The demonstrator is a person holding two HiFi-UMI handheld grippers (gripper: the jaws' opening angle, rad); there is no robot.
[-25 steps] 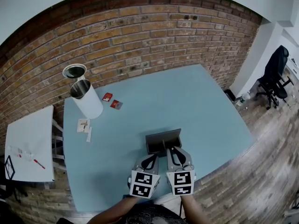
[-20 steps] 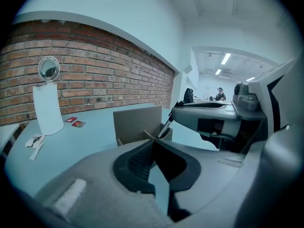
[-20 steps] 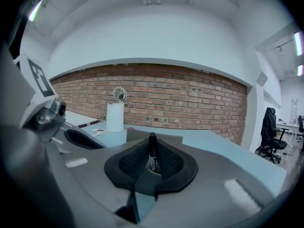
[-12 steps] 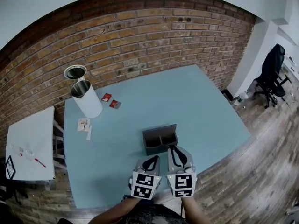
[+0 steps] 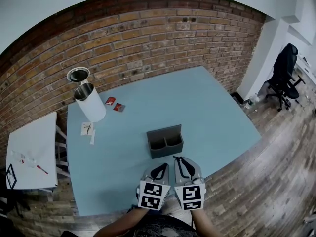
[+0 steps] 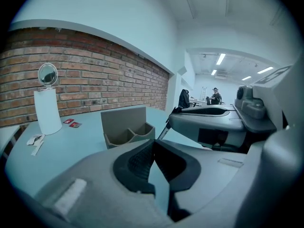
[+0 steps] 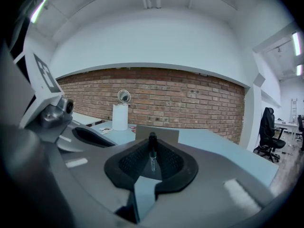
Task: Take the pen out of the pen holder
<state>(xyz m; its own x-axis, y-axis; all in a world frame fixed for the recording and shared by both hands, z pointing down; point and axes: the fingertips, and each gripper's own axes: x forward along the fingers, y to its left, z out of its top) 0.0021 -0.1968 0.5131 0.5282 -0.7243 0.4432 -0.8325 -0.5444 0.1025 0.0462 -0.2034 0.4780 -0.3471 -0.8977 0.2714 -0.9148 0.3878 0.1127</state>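
Note:
The grey two-compartment pen holder (image 5: 164,141) stands on the blue table (image 5: 197,107), and both its compartments look empty from the head view. Just in front of it my right gripper (image 5: 178,160) is shut on a dark pen (image 7: 152,149), which stands upright between the jaws in the right gripper view, with the pen holder (image 7: 157,132) behind it. My left gripper (image 5: 160,168) sits beside the right one, shut with nothing between its jaws (image 6: 153,145). In the left gripper view the pen holder (image 6: 126,126) is ahead to the left.
A white cylinder (image 5: 90,104) with a round mirror stands at the table's back left. Near it lie two red cards (image 5: 115,104) and paper scraps (image 5: 88,130). A white side table (image 5: 30,149) is to the left and a brick wall behind. An office chair (image 5: 284,72) stands far right.
Both grippers have drawn back from the pen holder toward the table's near edge. A gap has opened between the holder and the right gripper, which carries the pen.

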